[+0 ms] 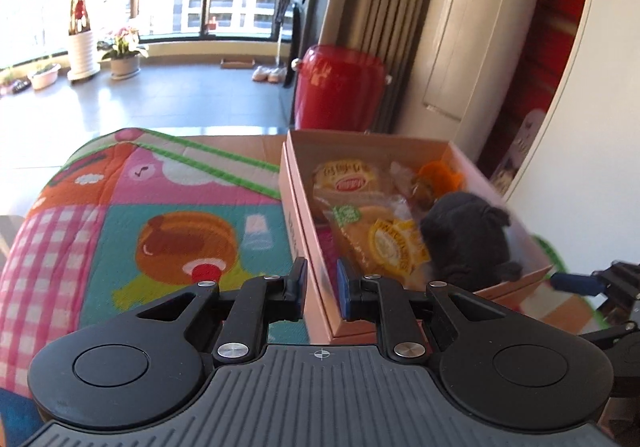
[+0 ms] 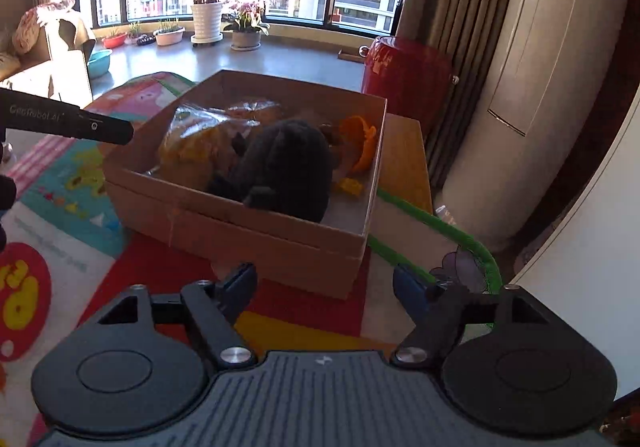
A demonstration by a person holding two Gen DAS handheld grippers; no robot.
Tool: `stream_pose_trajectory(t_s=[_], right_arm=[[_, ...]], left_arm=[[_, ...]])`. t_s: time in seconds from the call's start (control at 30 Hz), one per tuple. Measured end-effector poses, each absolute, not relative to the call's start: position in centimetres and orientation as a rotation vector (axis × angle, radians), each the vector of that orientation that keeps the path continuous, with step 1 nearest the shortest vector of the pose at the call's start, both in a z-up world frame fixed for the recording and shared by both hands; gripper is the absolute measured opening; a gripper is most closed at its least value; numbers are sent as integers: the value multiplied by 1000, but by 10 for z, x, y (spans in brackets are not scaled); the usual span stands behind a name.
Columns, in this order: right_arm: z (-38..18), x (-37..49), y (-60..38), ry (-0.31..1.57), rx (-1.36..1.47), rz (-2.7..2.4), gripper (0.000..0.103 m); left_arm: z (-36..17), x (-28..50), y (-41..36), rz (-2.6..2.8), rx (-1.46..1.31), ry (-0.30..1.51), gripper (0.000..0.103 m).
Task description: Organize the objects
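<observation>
An open cardboard box (image 1: 295,203) sits on a colourful quilt. It holds a black plush toy (image 1: 468,243), two yellow snack packets (image 1: 382,243) and an orange item (image 1: 440,177). My left gripper (image 1: 322,283) straddles the box's near left wall, one finger outside and one inside, shut on that wall. In the right wrist view the same box (image 2: 240,231) lies just ahead with the plush toy (image 2: 284,167) inside. My right gripper (image 2: 324,283) stands open before the box's near corner, with nothing between its pads. The left gripper's body (image 2: 80,123) shows at the box's left side.
The quilt (image 1: 160,207) covers a raised surface whose wooden edge (image 2: 404,159) shows behind the box. A red barrel (image 2: 404,71), a tall white appliance (image 2: 520,87) and curtains stand at the right. Potted plants (image 2: 206,19) line the window sill.
</observation>
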State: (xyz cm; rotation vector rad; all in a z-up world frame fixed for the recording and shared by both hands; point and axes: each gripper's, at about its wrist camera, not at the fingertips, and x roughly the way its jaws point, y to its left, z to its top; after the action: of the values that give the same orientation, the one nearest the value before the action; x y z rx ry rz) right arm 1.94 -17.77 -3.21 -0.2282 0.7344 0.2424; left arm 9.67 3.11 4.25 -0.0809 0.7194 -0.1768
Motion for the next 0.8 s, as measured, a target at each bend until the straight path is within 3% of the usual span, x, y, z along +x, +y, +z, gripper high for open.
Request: stream_pose_trajectory(t_s=[0.07,0.17,0.23,0.33,0.53,0.67,0.73,0.8], right_arm=[[-36,23,-177,731,-219,233,74],[-38,30,-174,718,-208,230,74],[-38,31,-169,721,-205,263,74],[-39,36,-148,704,-234,269,75],[-41,62,-98,688,-232,306,75],[-44,68,-77,658,-267,290,76],[-44,63,-77,663,-255,259,83],[-41,50,-85,673,-211,249,103]], left_arm=[[37,99,31,-162,-68,736,27],[33,100,37,-134,-66,741,48],[31,101,46,-114,-59,743,68],[32,100,67,-36,-62,711,83],[26,112,117,90,-67,656,100],[27,116,134,95,-130,667,100],[33,103,131,118,-124,625,99],[43,82,126,139,-112,568,99]])
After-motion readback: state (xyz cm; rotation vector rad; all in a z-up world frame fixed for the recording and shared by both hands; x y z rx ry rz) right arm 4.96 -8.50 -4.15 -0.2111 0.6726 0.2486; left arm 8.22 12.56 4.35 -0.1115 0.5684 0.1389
